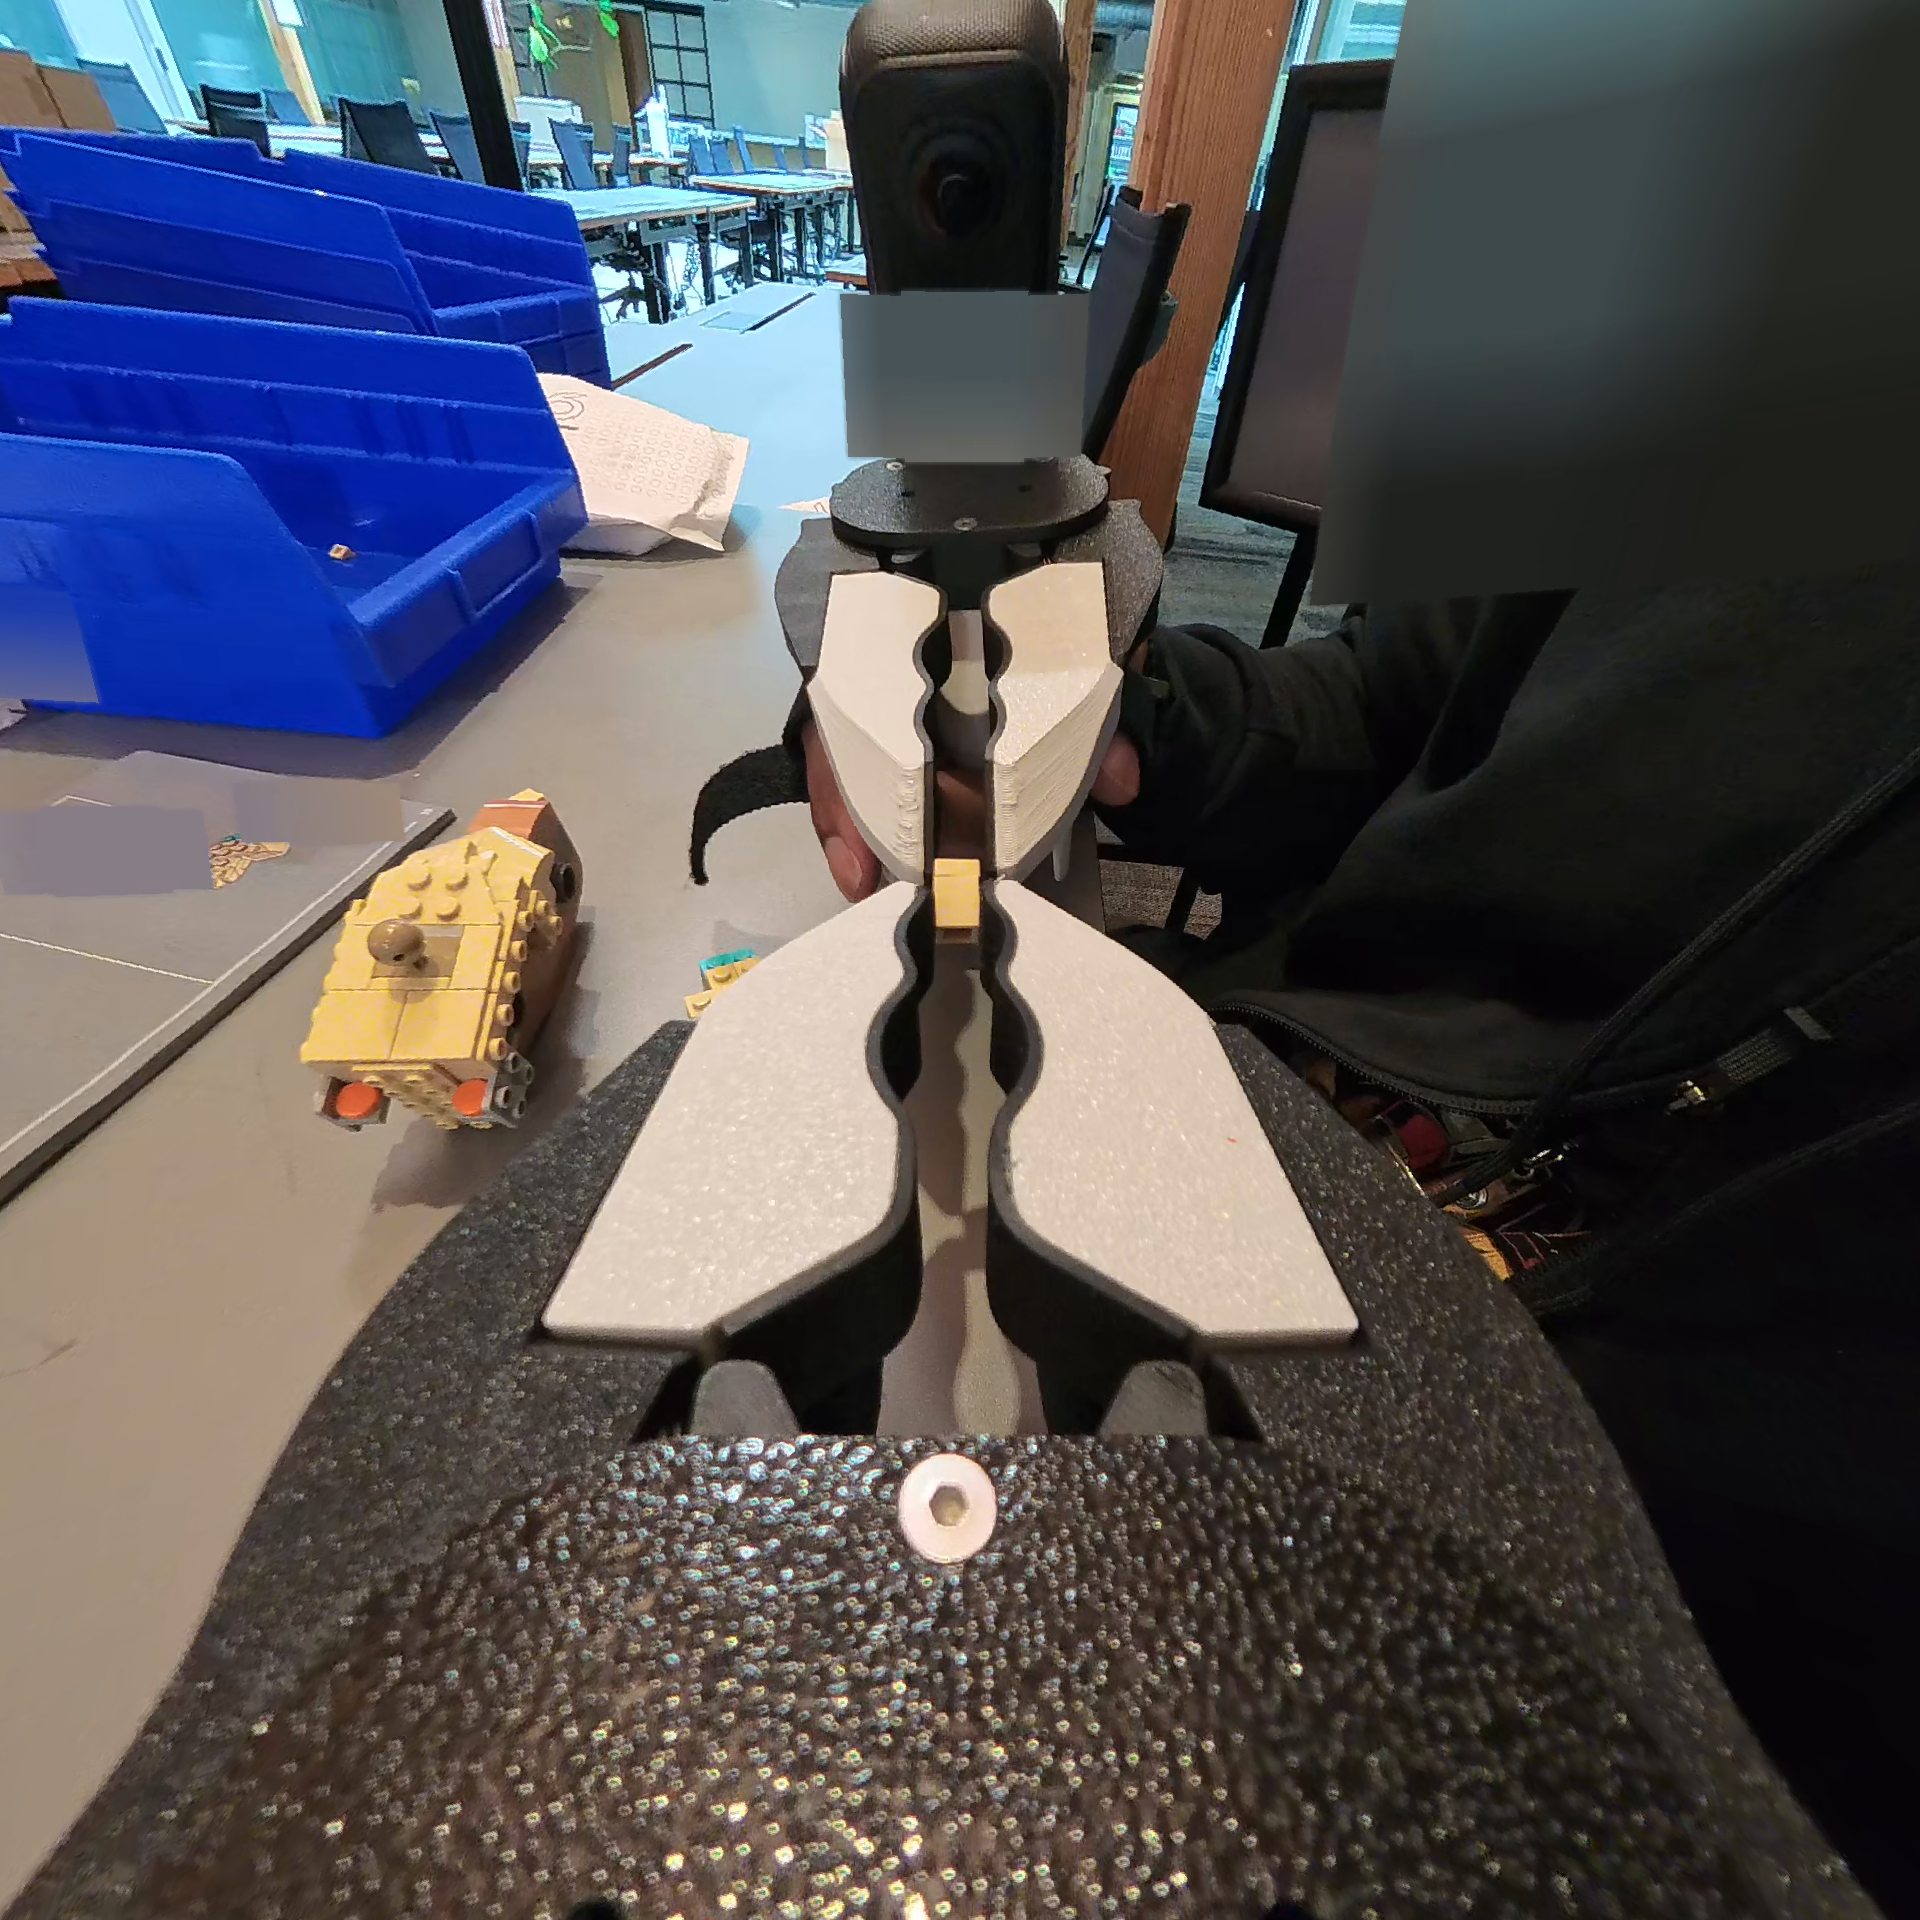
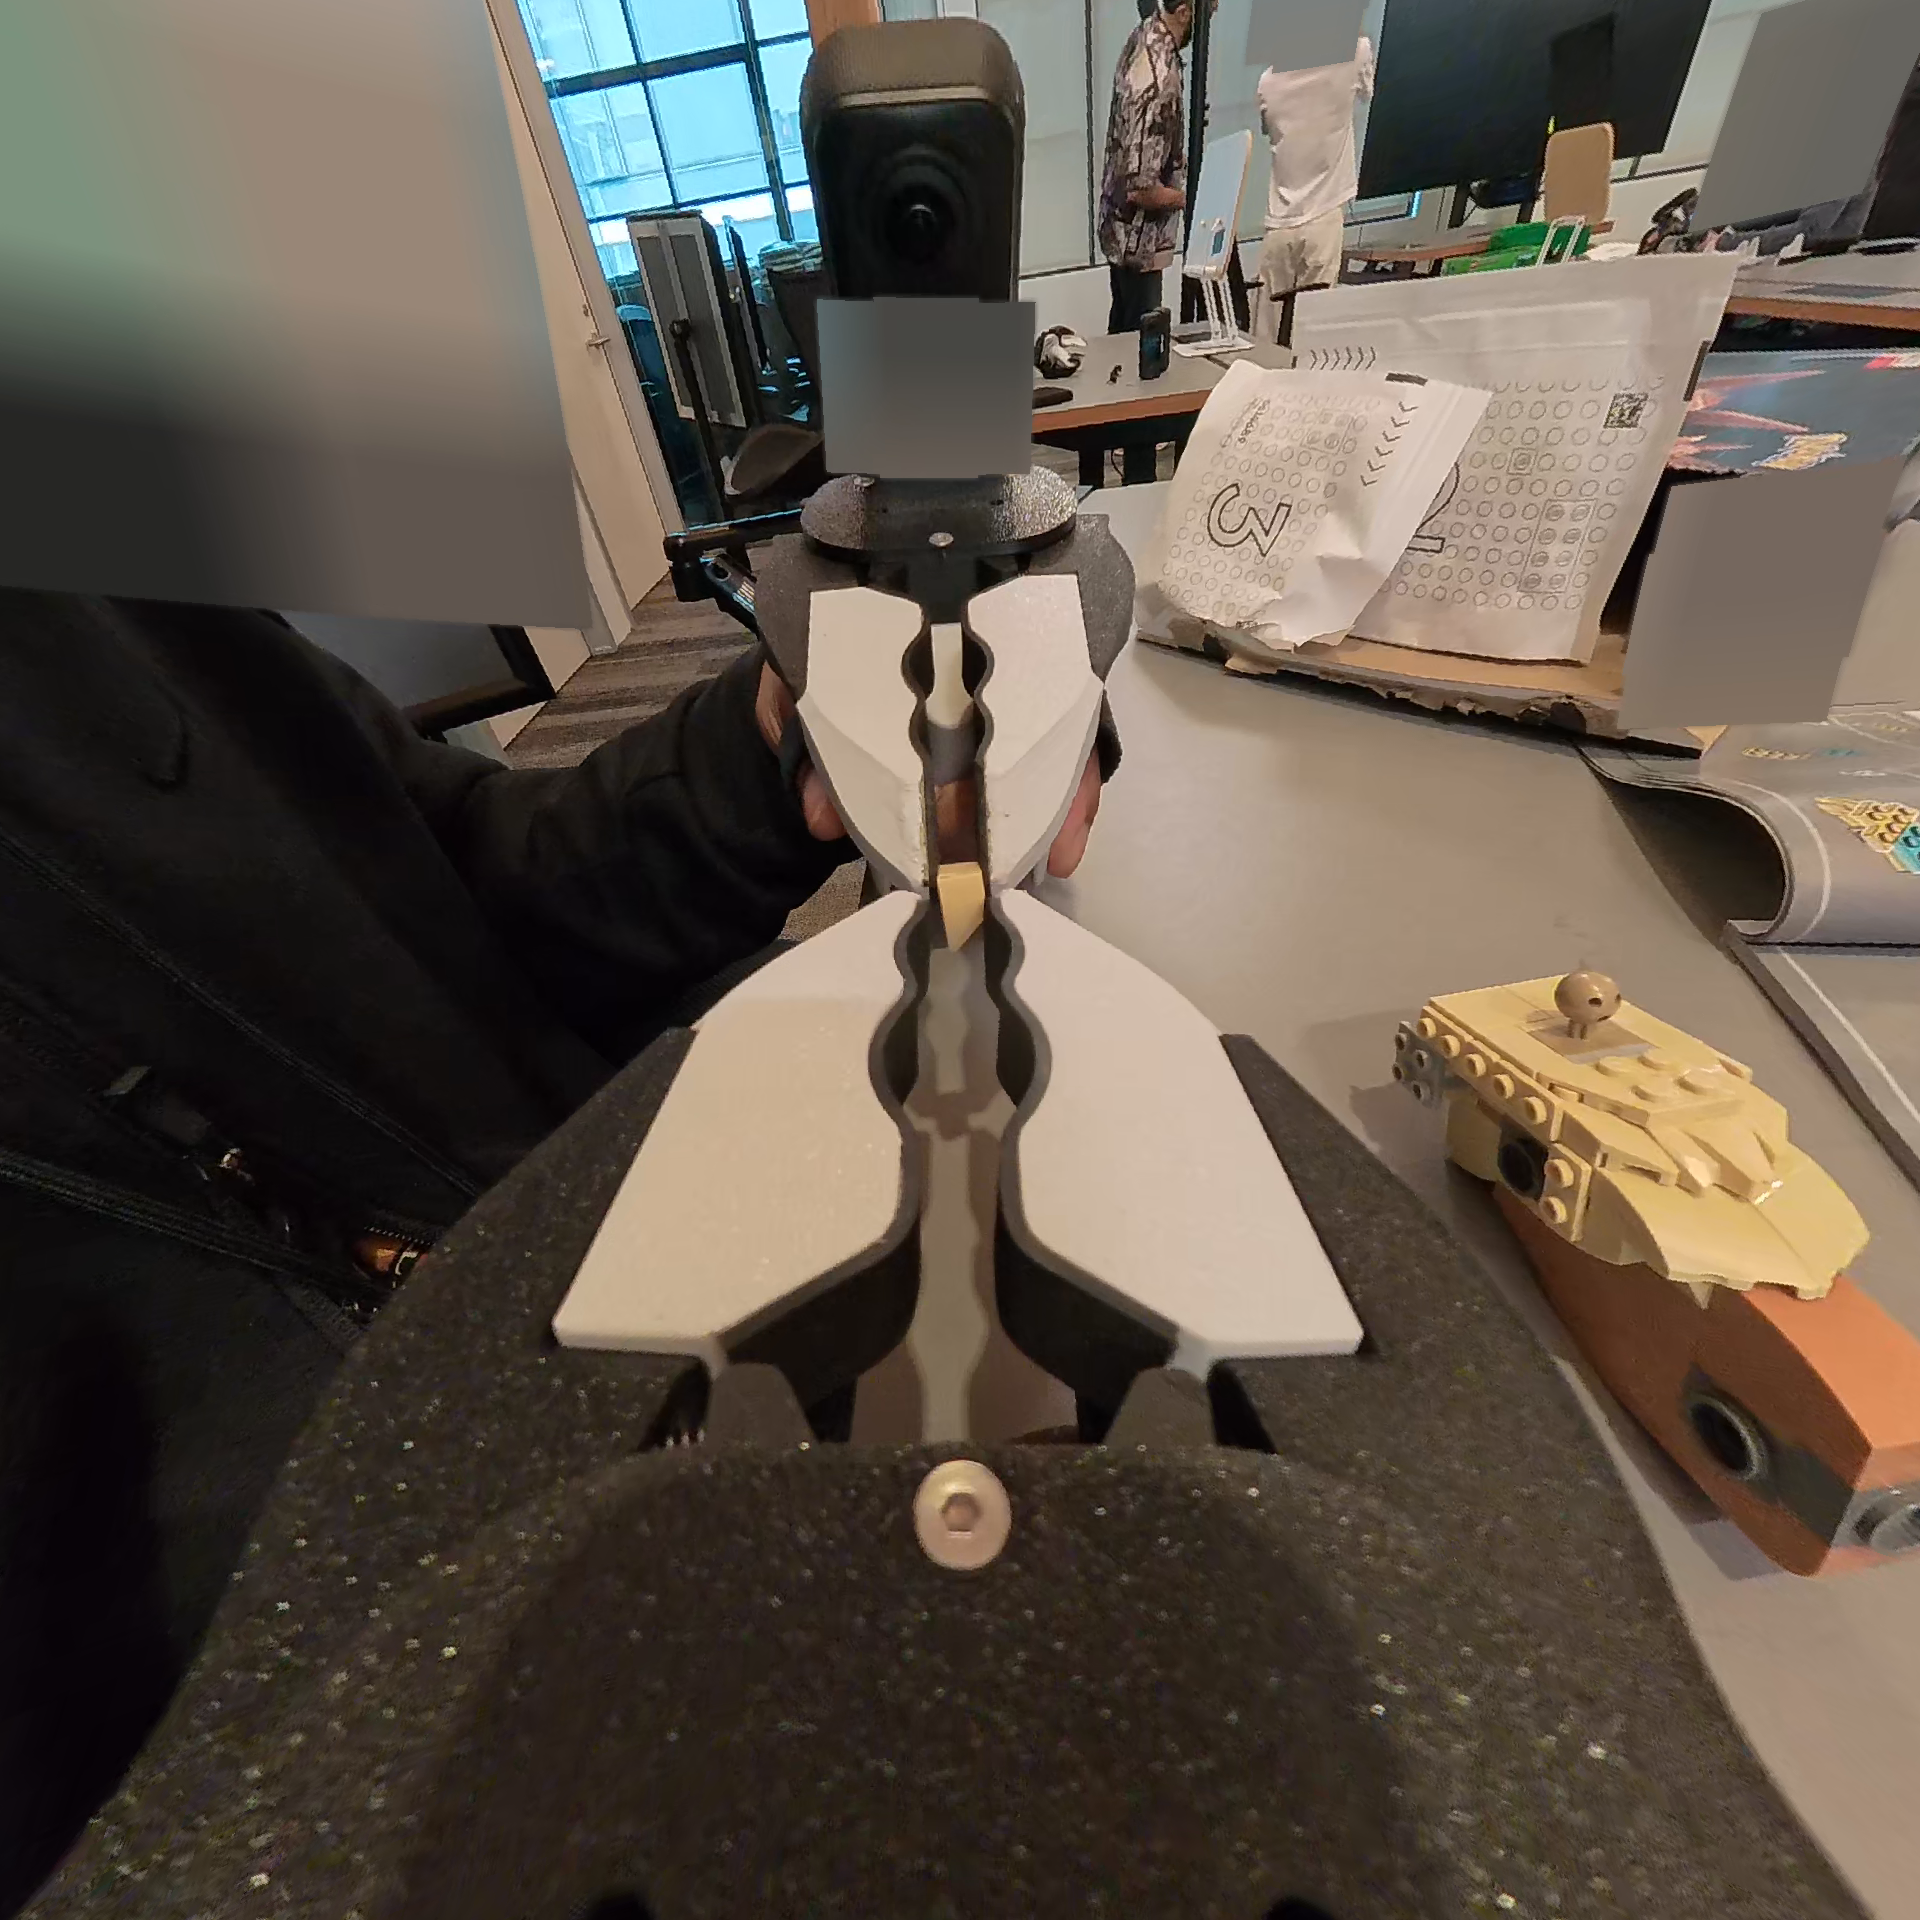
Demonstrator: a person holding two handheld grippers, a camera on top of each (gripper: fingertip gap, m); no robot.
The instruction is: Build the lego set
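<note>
Tan plastic shows right at the middle of both wrist views: a small tan piece (image 1: 956, 896) sits where the left gripper (image 1: 956, 914) and the right gripper (image 2: 956, 914) meet tip to tip, held up above the grey table (image 1: 208, 1351). The two tools face each other head-on, their white fingers (image 1: 821, 1049) nearly touching end to end. Each has its jaws drawn narrow, and the tan piece fills the slot at the tips of both. From the left it looks blocky, from the right wedge-shaped. Whether it is one piece or two pressed together cannot be told.

A person in black sleeves holds both tools. Off to the left gripper's left, well apart from the tips, a tan and brown brick model (image 1: 447, 966) lies on the table, with a few loose bricks (image 1: 727, 971) between it and the tool. Blue bins (image 1: 260, 520) and a white bag (image 1: 644, 457) stand farther back, and a booklet (image 2: 1818, 831) lies open beyond the model.
</note>
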